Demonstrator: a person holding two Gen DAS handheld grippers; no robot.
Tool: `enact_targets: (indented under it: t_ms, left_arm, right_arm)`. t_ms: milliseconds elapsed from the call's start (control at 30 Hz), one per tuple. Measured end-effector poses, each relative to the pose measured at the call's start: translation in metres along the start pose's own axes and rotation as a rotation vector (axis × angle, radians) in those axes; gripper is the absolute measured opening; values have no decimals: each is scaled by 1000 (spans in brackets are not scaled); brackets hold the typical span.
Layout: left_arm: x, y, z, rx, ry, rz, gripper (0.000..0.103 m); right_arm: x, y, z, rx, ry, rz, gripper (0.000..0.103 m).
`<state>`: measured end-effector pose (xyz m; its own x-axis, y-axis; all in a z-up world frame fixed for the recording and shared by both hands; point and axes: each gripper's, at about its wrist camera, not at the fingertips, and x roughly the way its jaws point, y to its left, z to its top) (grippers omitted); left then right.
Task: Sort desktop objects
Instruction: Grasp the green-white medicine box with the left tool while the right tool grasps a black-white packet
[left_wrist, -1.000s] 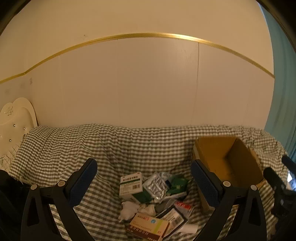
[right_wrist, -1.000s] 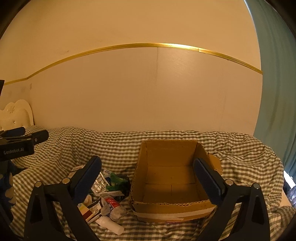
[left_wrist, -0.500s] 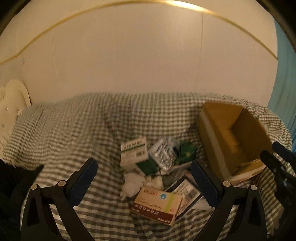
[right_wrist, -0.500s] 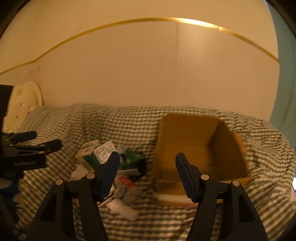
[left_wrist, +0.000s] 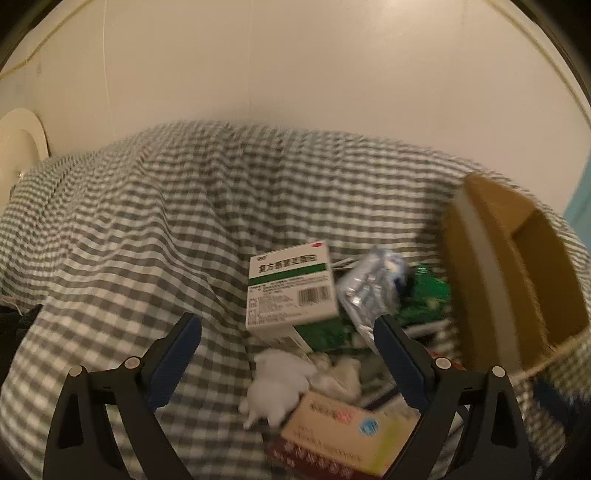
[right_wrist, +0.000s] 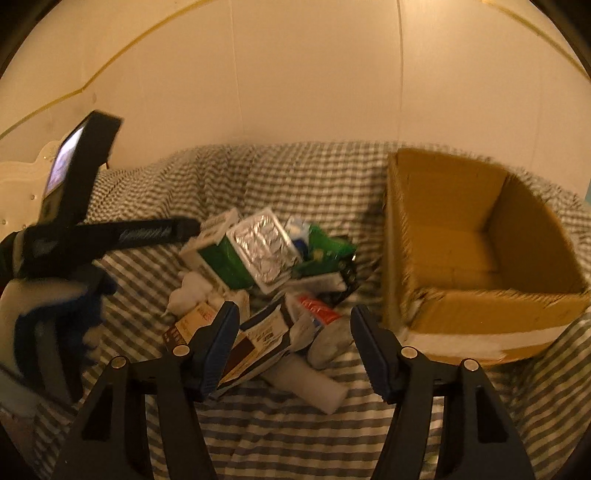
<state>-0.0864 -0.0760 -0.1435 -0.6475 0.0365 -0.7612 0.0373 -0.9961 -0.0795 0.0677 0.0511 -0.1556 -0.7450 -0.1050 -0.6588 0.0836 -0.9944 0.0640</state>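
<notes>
Left gripper (left_wrist: 286, 345) spread wide, green-and-white cardboard medicine box (left_wrist: 291, 286) just beyond its fingers, right gripper (right_wrist: 293, 334) narrower, empty, red-labelled tube (right_wrist: 316, 308) between its fingertips, brown cardboard box (right_wrist: 476, 258) right of them

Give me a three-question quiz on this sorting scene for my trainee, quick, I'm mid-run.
1. True or false: the cardboard box already holds sorted items.
2. Multiple choice: the foil blister pack lies A) inside the box, B) on the pile beside the green-and-white medicine box, C) clamped in a tool.
3. Fill in: the left tool and right tool are both ____ and hold nothing.

Key: 1 false, nothing shows inside it; 2 B; 3 open.
</notes>
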Motion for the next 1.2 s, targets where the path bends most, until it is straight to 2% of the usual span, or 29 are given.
enact_targets:
  t_ms: [200, 333, 433, 567, 600, 633, 700, 867, 1200]
  left_arm:
    - [44, 9, 7, -65, 81, -29, 98]
    - [63, 11, 6, -90, 121, -64, 99]
    - [81, 12, 6, -99, 146, -53, 100]
    - [95, 18, 3, -132, 164, -89, 96]
    - [95, 18, 2, -136, 160, -110, 84]
    - [96, 18, 2, -139, 160, -129, 80]
    - [92, 14, 1, -116, 148, -118, 79]
    - [76, 10, 1, -80, 90, -88, 78]
    - [0, 4, 5, -46, -102, -40, 78]
  right_arm:
    - [38, -9, -7, 99, 109, 63, 63]
    - [58, -9, -12, 130, 159, 82, 63]
    - [72, -14, -12, 174, 173, 81, 61]
    - [87, -16, -10, 194, 206, 85, 40]
    - [91, -16, -10, 192, 212, 83, 31]
    - [94, -15, -10, 189, 216, 83, 24]
    - [95, -13, -11, 182, 220, 89, 17]
    - [85, -10, -11, 155, 190, 86, 11]
    - [28, -6, 7, 74, -7, -7, 9]
